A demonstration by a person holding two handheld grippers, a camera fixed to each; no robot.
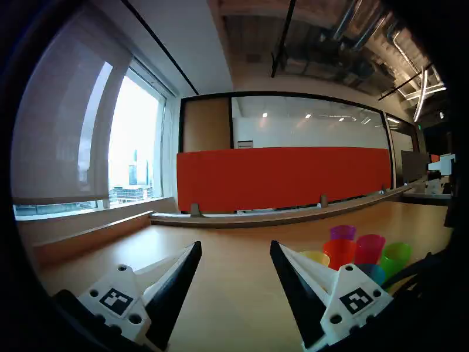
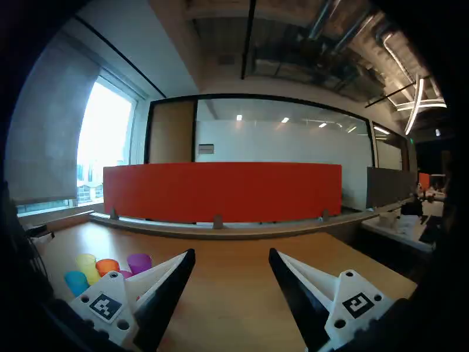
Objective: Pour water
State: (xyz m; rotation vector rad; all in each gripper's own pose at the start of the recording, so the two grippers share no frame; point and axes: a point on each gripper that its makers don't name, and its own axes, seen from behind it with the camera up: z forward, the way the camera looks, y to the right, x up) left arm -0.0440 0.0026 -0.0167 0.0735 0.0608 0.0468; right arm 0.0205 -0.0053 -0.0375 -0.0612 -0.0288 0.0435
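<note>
The left gripper [image 1: 235, 243] is hovering low over a wooden table [image 1: 240, 299], its two fingers spreading wide apart and gripping nothing; bare tabletop is showing through the gap. A cluster of coloured plastic cups [image 1: 341, 251] is standing just ahead of it and off to its right, beside and partly behind its right finger. The purple cup [image 1: 343, 232] is sitting farthest back, with pink, green, orange, yellow and blue ones crowding nearer.

The right gripper [image 2: 231, 251] is likewise hanging above the table [image 2: 234, 293] with its fingers gaping and nothing between them. From here the cups [image 2: 106, 267] are sitting ahead and to its left, partly behind its left finger.

Straight ahead of both grippers an orange divider screen [image 1: 281, 176] is running along the table's far edge, and a bright window [image 1: 135, 146] is glowing off to their left.
</note>
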